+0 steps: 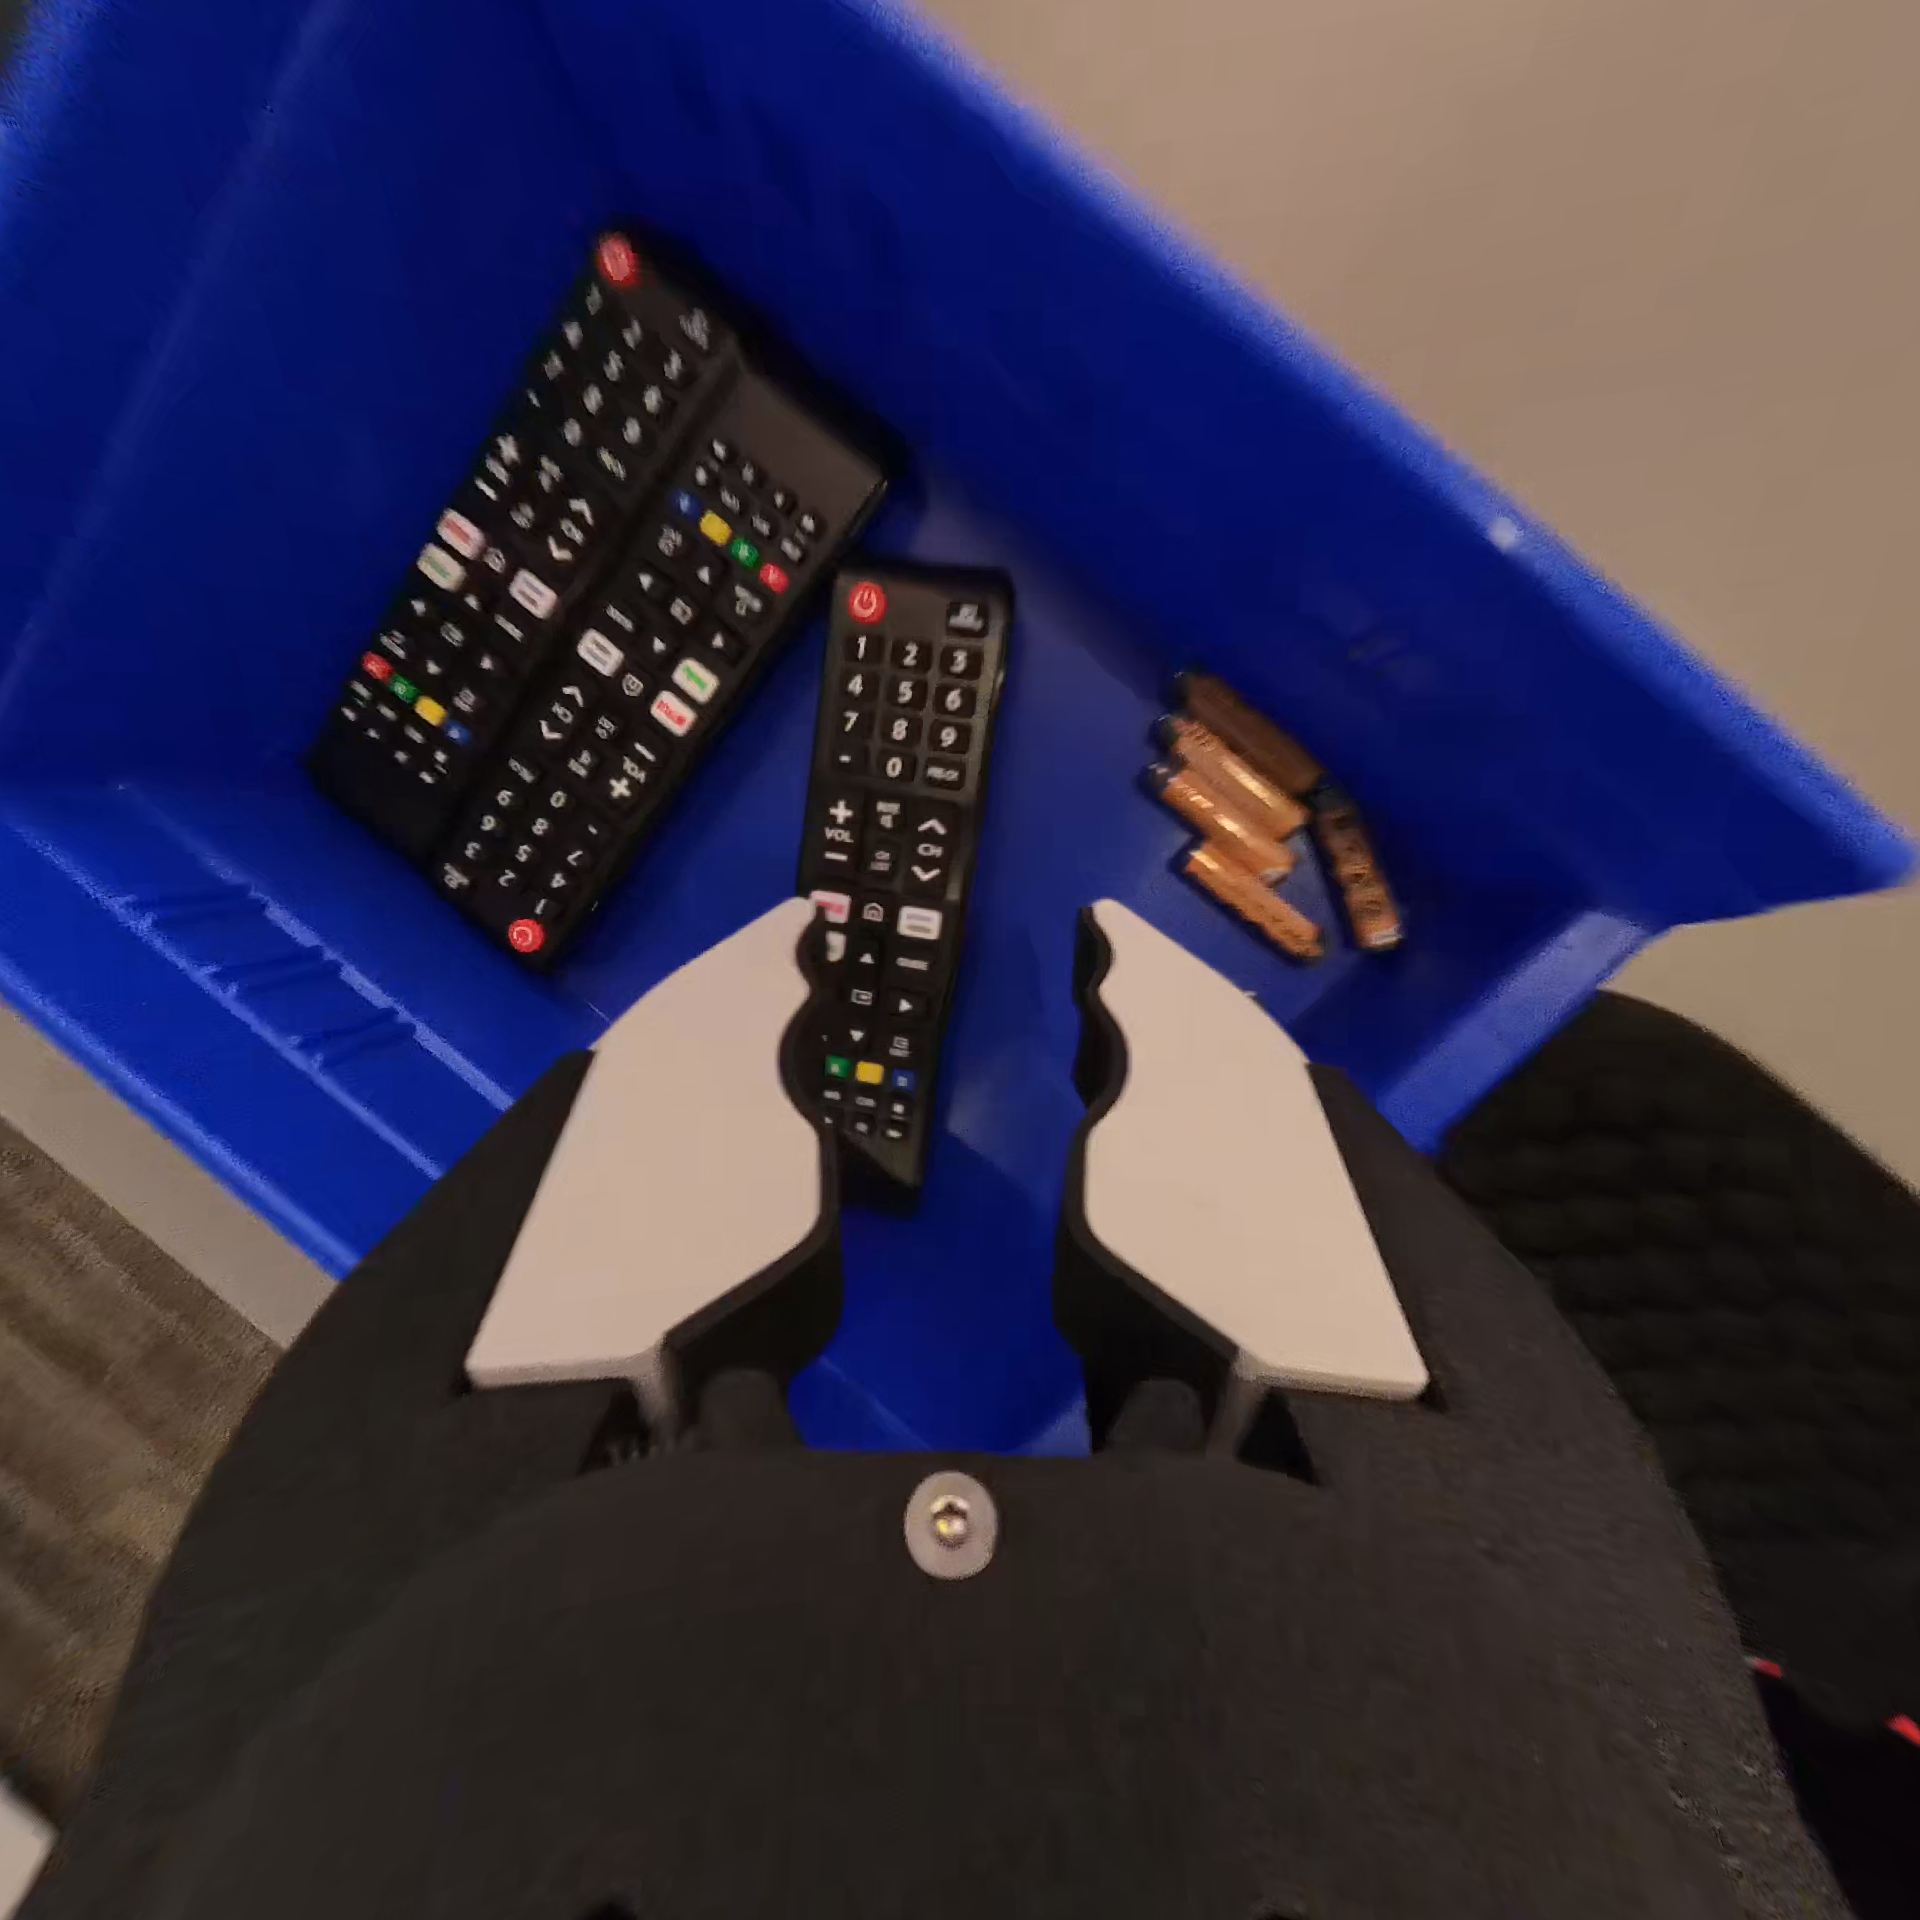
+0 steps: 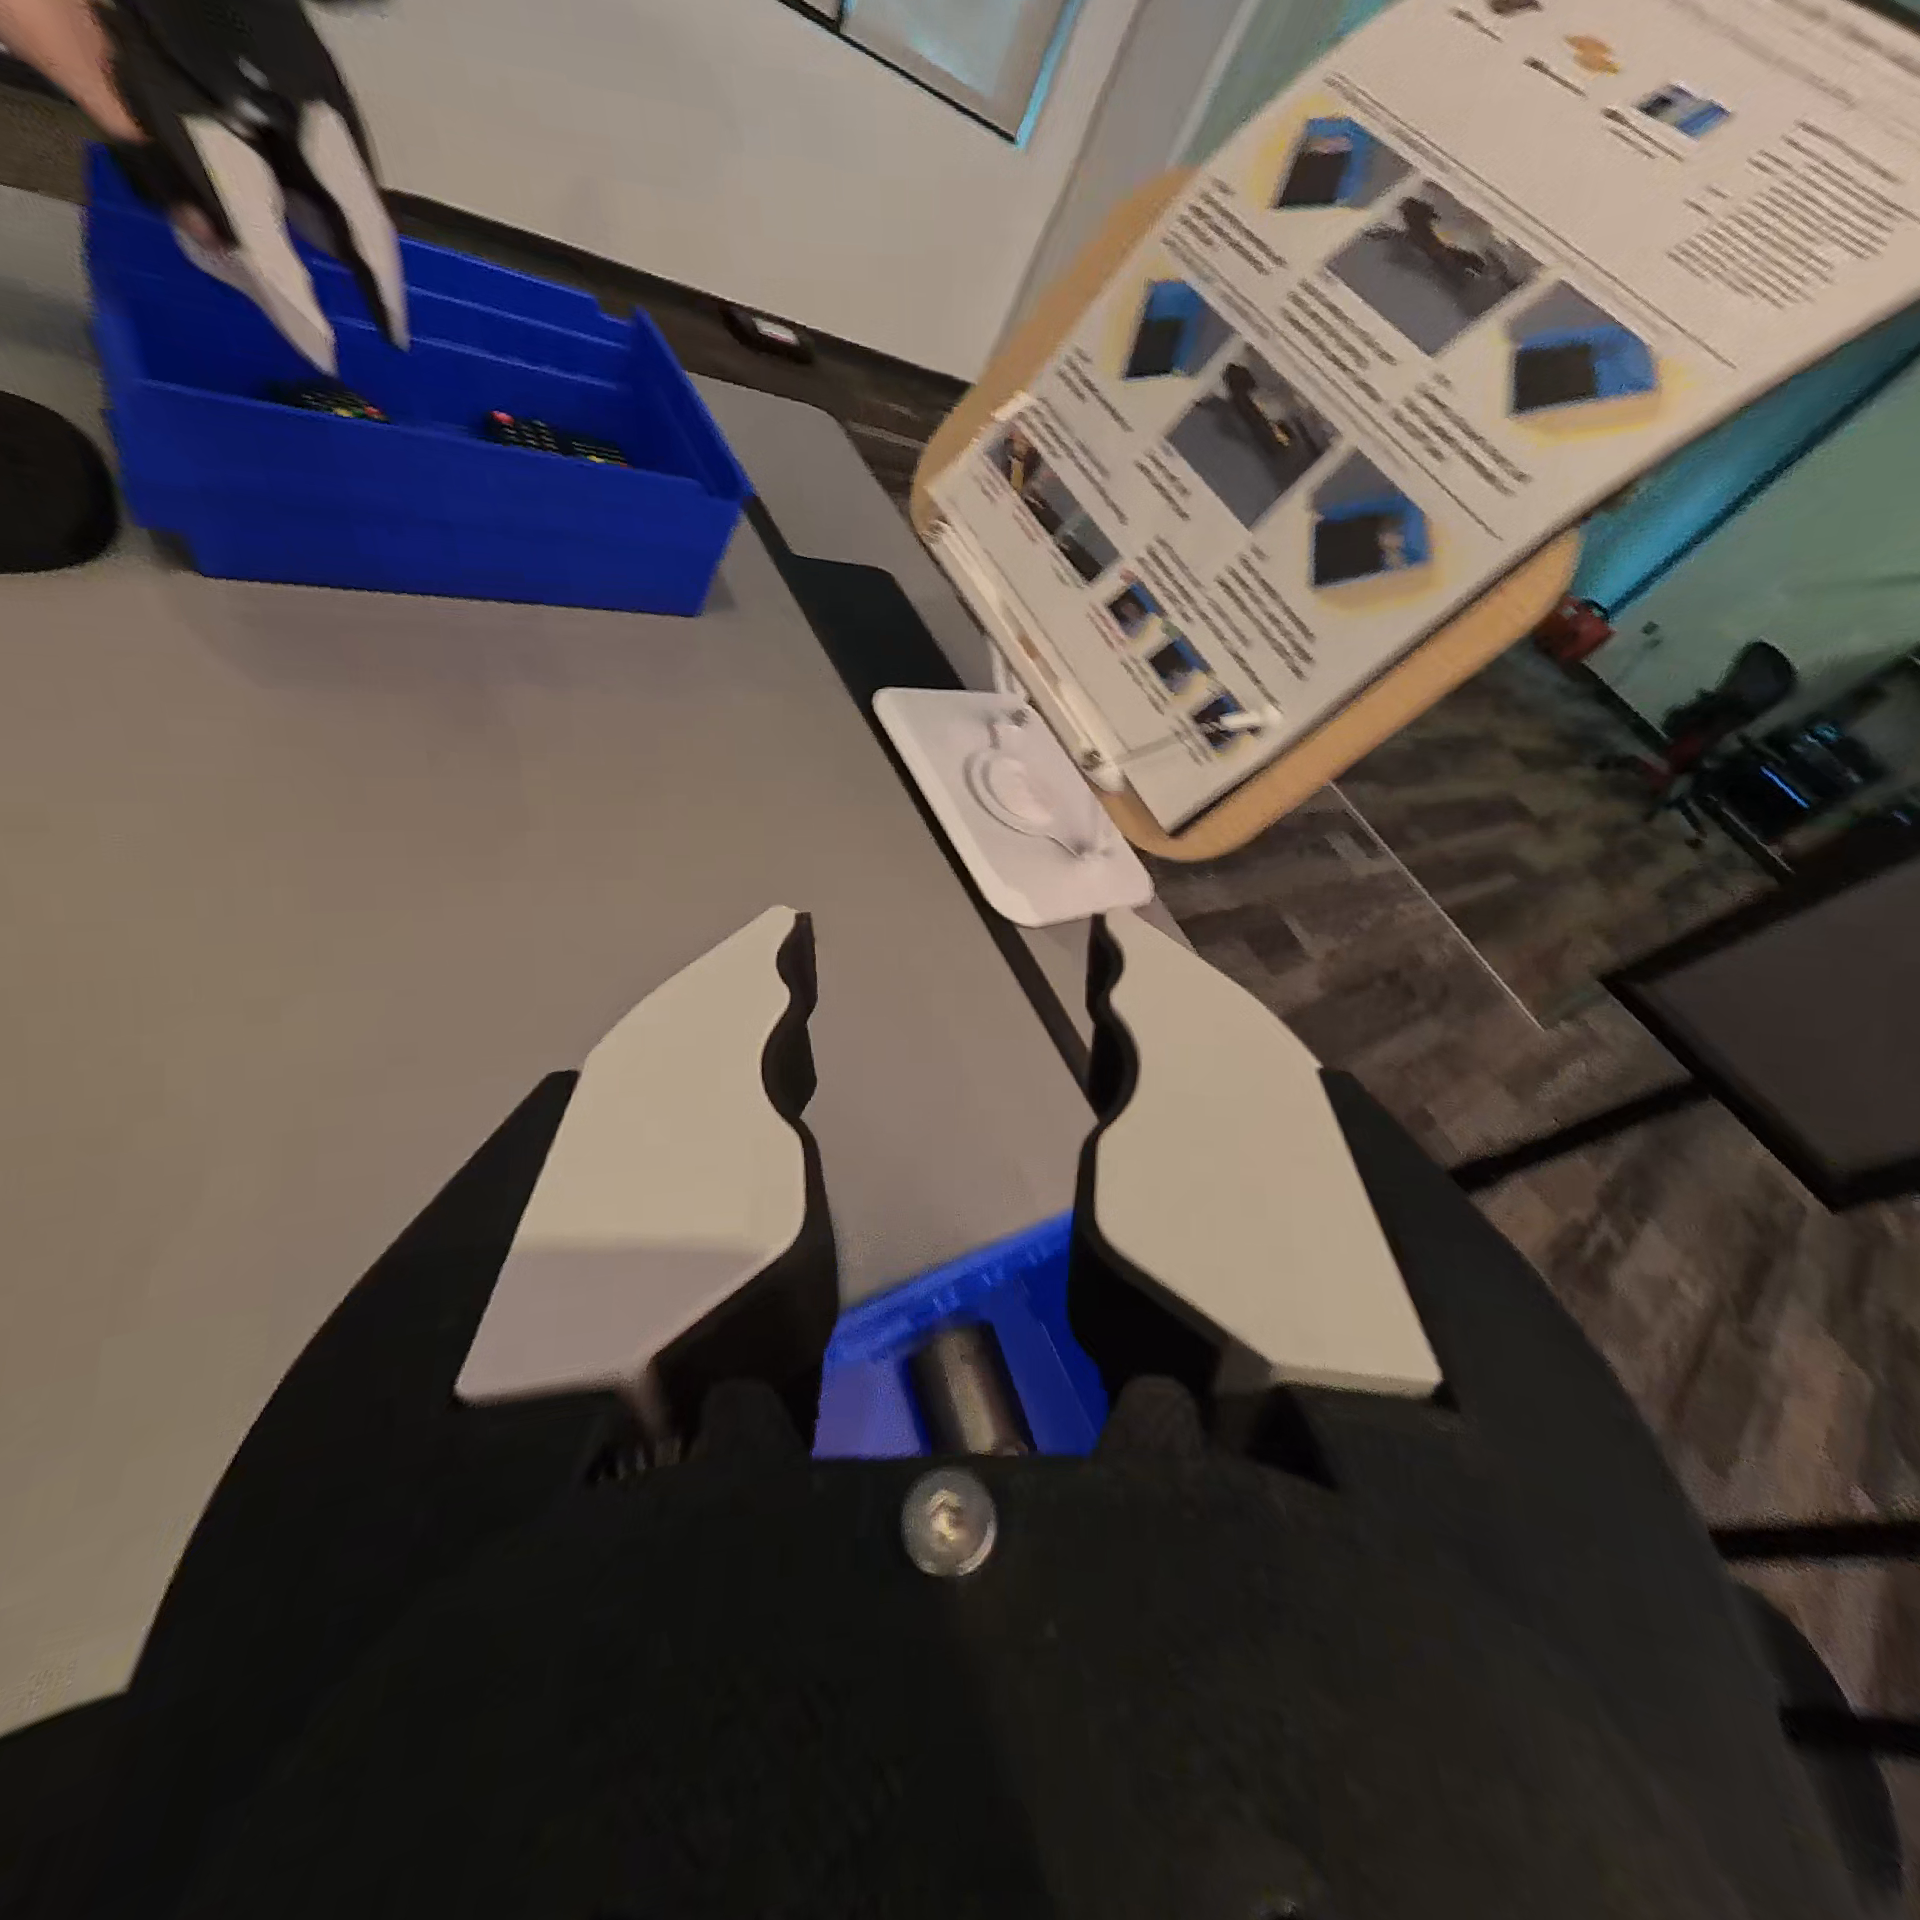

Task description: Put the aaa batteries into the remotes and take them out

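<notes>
A big blue bin sits on a grey desk. Inside it lie three black remotes, all with their buttons facing up. Two long remotes lie side by side, touching, and they point opposite ways: one has its red power button at the far end, the other at the near end. They have small red, green, yellow and blue buttons, but they look blurry. The third remote lies alone, just beside them. It has a red power button at the top, white number keys under it, and colored buttons near the bottom.

Near the bin's right wall is a small heap of AAA batteries. They are orange-gold with dark ends, and they touch each other. Any words on them are too blurry to tell.

The left gripper hangs over the bin with its two pale fingers spread apart, gripping nothing. The lone remote shows between them, lower down.

The right gripper is over the bare desk, well apart from the bin, spread wide with nothing in it. A board with a printed picture sheet stands past the desk edge.
</notes>
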A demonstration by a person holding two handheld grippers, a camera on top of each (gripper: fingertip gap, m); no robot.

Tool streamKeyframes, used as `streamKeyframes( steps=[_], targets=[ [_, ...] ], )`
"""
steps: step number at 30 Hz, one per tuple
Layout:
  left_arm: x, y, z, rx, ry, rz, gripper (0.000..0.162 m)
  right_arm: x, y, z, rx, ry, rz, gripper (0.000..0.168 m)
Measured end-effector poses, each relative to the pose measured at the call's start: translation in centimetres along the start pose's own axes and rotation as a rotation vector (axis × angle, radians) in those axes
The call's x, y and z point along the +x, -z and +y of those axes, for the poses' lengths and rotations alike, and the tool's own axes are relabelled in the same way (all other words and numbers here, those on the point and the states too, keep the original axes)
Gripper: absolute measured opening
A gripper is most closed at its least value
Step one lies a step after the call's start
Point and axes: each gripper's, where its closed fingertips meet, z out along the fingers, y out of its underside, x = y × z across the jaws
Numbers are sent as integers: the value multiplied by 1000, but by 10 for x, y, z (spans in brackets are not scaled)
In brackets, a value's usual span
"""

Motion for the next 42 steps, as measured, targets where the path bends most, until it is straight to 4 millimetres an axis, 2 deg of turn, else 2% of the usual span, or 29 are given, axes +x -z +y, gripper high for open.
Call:
streamKeyframes(
  steps=[1,4,6,9,14,25,30,33,35,38,40,42],
  targets=[
    [-4,-10,3,-30,0,-4,55,-9,-8,-4,3,9,-32,52],
    [-15,-29,4,-63,8,17,58,-29,-26,-7,-18,38,-101,53],
    [-18,-38,14,-126,-2,29,61,-37,-33,-3,-25,38,-132,54],
    [-19,-51,30,-195,-15,43,66,-42,-41,6,-27,7,-167,53],
    [-17,-64,42,-288,-58,33,57,-40,-46,15,-37,-26,-179,53],
    [-12,-60,42,-380,-33,30,50,-43,-47,19,-37,-41,-202,53],
    [-13,-31,34,-279,46,30,50,-45,-50,22,-43,-42,-212,53],
    [-9,0,11,-131,117,96,50,-47,-52,19,-40,-42,-210,53],
    [0,27,-18,25,158,168,50,-47,-55,16,-38,-50,-195,53],
    [34,80,-88,367,186,382,49,-51,-66,1,9,-106,-193,53],
    [64,117,-140,616,180,569,49,-62,-75,-17,75,-191,-234,53],
    [101,148,-183,825,156,802,49,-77,-83,-41,191,-345,-321,53]
  ],
)
